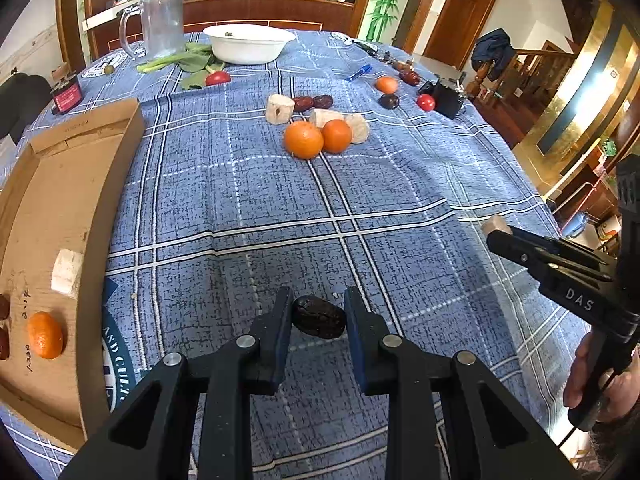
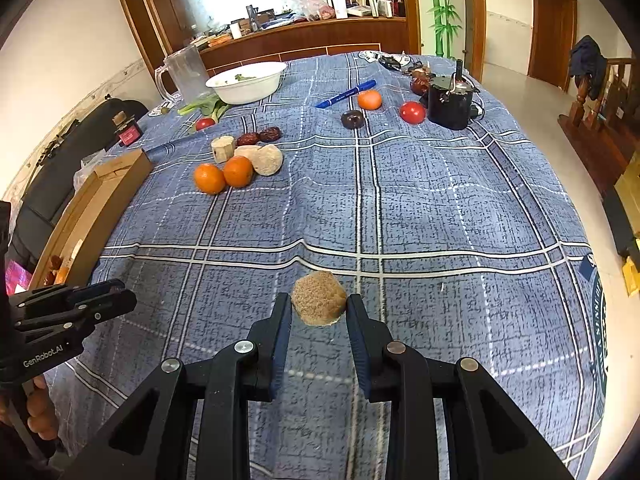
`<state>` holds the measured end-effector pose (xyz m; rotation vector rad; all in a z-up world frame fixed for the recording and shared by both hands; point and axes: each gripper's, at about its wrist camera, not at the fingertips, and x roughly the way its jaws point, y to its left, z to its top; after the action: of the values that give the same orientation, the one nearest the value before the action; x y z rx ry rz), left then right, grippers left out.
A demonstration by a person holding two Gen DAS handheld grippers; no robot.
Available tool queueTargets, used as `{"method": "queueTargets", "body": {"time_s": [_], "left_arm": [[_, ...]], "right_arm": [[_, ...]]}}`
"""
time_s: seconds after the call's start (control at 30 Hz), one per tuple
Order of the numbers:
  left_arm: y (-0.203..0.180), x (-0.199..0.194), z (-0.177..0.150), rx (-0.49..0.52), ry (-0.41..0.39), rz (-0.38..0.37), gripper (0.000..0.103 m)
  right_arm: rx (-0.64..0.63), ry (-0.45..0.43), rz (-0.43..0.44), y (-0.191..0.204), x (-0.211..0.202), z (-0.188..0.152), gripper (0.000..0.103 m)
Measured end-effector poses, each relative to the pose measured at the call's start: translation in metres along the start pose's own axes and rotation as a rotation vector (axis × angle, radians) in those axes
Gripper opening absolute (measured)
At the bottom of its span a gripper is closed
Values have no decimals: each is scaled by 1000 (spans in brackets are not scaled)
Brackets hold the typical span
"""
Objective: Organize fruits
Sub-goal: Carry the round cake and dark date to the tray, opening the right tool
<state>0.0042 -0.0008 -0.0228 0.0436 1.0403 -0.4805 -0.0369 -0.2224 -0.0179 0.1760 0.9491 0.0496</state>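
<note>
Both handheld units: matte black plastic, scissor-style linkage arms with triangular cut-outs.
Left gripper [image 1: 319, 312]: round silver pivot pins at each joint; dark blue ribbed pads on the inner finger faces. Its side shows white lettering "GenRobot.AI" in the right wrist view.
Right gripper [image 2: 319, 312]: same build, same silver pins and blue pads; white letters "DAS" along its side, small screws on the finger.
Hands bare, no gloves; sleeves not discernible.
</note>
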Motion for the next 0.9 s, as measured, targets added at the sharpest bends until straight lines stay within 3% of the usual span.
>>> {"method": "queueTargets", "body": {"time_s": [0.5,0.9], "left_arm": [[22,-28,-3,-21,-51,9,25],[82,-65,-5,-123,-120,66,25]], "right_arm": [[-45,-10,6,41,-2,6,30],[-153,-15,74,111,12,25,30]]}}
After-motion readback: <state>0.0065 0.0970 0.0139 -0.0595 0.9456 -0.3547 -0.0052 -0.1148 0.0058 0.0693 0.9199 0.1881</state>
